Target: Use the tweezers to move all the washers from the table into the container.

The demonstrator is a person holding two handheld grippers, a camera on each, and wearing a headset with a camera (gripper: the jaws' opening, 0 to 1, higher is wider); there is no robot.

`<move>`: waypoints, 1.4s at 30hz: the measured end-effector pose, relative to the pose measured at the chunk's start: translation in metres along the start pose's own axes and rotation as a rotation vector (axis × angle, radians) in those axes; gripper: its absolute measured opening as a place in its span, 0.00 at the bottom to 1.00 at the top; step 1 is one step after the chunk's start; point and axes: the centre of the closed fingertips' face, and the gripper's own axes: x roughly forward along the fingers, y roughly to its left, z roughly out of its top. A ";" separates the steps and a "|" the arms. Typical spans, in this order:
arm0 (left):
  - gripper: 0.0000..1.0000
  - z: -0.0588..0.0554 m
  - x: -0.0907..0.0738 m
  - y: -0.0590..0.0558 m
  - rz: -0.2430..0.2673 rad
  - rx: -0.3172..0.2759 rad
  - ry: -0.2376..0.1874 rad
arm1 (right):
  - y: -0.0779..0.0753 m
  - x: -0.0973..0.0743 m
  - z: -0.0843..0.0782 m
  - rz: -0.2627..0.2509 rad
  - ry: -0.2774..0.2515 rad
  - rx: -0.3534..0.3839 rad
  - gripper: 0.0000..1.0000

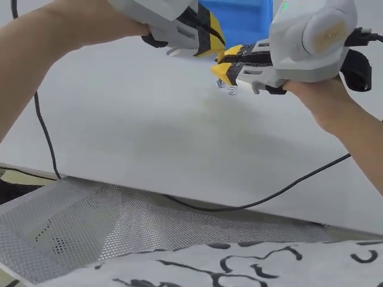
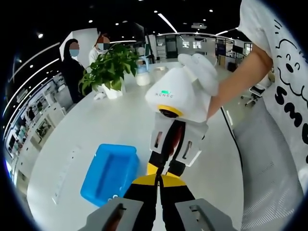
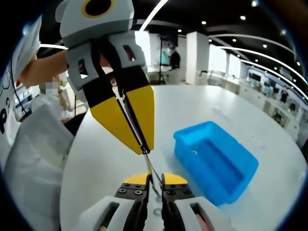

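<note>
My two grippers meet tip to tip just above the white table point(image 1: 119, 131), in front of the blue container point(image 1: 239, 21). The left gripper point(image 1: 219, 51) comes in from the left, its yellow jaws shut on thin metal tweezers point(image 3: 147, 156). The tweezers' free end runs down between the yellow tips of my right gripper point(image 3: 154, 180), which looks shut on it. Two small washers point(image 1: 227, 88) lie on the table right under the right gripper point(image 1: 225, 62). The container point(image 3: 216, 163) sits open and looks empty. In the left gripper view, the container point(image 2: 110, 171) is left of my left gripper point(image 2: 156, 182).
A black cable point(image 1: 269, 194) trails across the table's near side. A perforated metal sheet point(image 1: 90, 221) lies along the near edge. A potted plant point(image 2: 108, 67) and two people stand at the far end of the long table.
</note>
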 end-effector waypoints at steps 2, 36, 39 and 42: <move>0.00 -0.001 0.000 -0.001 -0.001 0.009 0.010 | 0.001 0.000 0.000 0.000 0.006 -0.010 0.05; 0.00 0.033 -0.047 0.011 0.073 0.087 -0.016 | 0.003 -0.025 0.057 -0.028 -0.049 -0.150 0.03; 0.00 0.031 -0.044 0.007 0.068 0.089 -0.012 | 0.005 -0.024 0.052 -0.037 -0.036 -0.157 0.03; 0.00 0.027 -0.038 0.002 0.055 0.087 -0.010 | 0.005 -0.023 0.043 -0.036 -0.021 -0.146 0.04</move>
